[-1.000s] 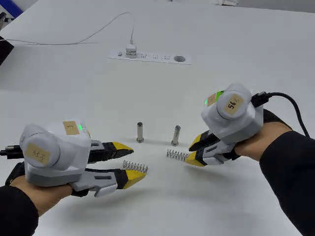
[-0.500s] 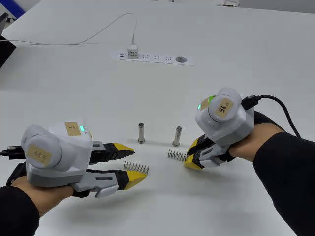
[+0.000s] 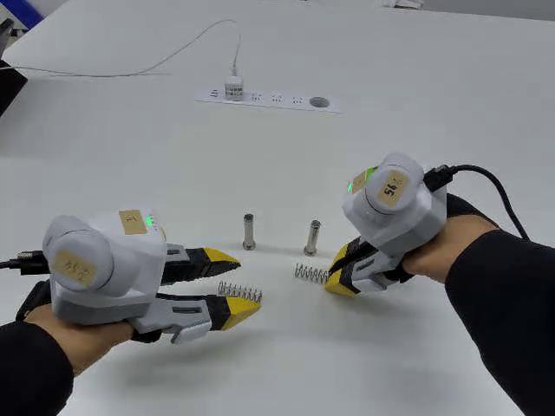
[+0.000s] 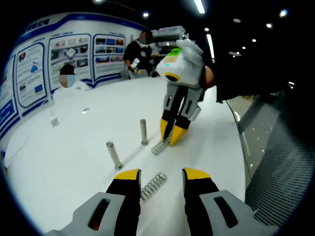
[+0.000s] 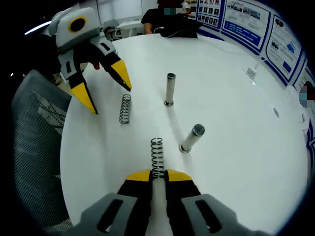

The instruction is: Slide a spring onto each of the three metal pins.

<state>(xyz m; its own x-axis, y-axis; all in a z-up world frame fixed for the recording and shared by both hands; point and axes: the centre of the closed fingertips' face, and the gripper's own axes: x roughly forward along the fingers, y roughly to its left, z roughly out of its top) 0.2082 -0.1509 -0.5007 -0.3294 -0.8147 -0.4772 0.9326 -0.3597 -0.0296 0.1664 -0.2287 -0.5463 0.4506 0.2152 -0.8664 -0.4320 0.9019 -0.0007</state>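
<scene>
Two tools are working low over the white desk [image 3: 416, 104]. Nearest, the left tool [image 3: 244, 279] is holding its jaws spread, a loose spring [image 3: 239, 291] lying flat on the desk between them. Just beyond, the right tool [image 3: 334, 282] is clenching one end of a second spring [image 3: 310, 274], just in front of the right-hand pin [image 3: 312, 237]. The left-hand pin [image 3: 249, 231] is standing upright beside it, both bare. Farther back, a power strip [image 3: 264, 99] is lying with a charger plugged in

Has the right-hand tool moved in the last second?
Yes, slightly: the right tool has leaned left, its body now closer to the nearer pin, while its tips stay on the spring.
</scene>
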